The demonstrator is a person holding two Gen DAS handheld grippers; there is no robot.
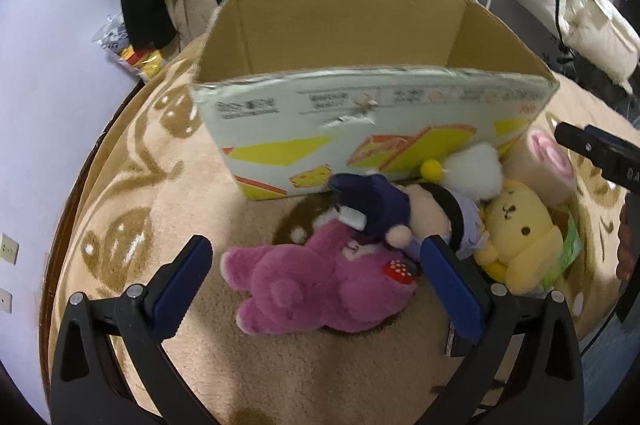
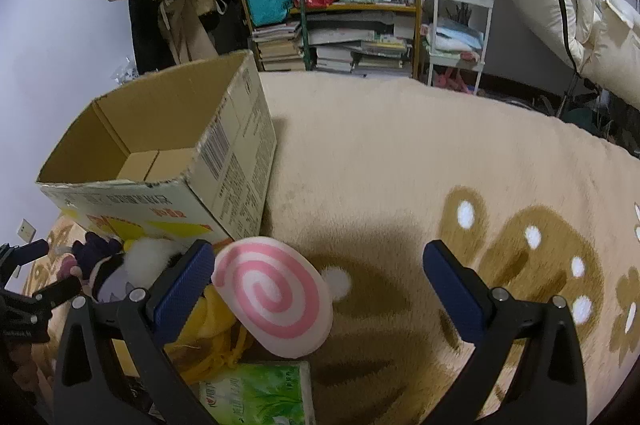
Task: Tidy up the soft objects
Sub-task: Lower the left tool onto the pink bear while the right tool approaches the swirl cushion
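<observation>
A pile of plush toys lies on the beige blanket in front of an open cardboard box (image 1: pixel 360 129). In the left wrist view my left gripper (image 1: pixel 316 257) is open, its fingers either side of a purple plush bear (image 1: pixel 320 285). Behind the bear lie a doll with a navy hat (image 1: pixel 400 213), a white pompom plush (image 1: pixel 476 169) and a yellow dog plush (image 1: pixel 516 225). My right gripper (image 2: pixel 318 261) is open over a pink-and-white swirl cushion (image 2: pixel 272 301), which lies against its left finger. The box (image 2: pixel 160 161) looks empty inside.
A green tissue pack (image 2: pixel 260 393) lies by the yellow plush (image 2: pixel 208 317). The right gripper's tip (image 1: pixel 596 149) shows at the left view's right edge. A bookshelf (image 2: pixel 340 5), a white cart (image 2: pixel 456 33) and hanging clothes stand beyond the blanket (image 2: pixel 400 153).
</observation>
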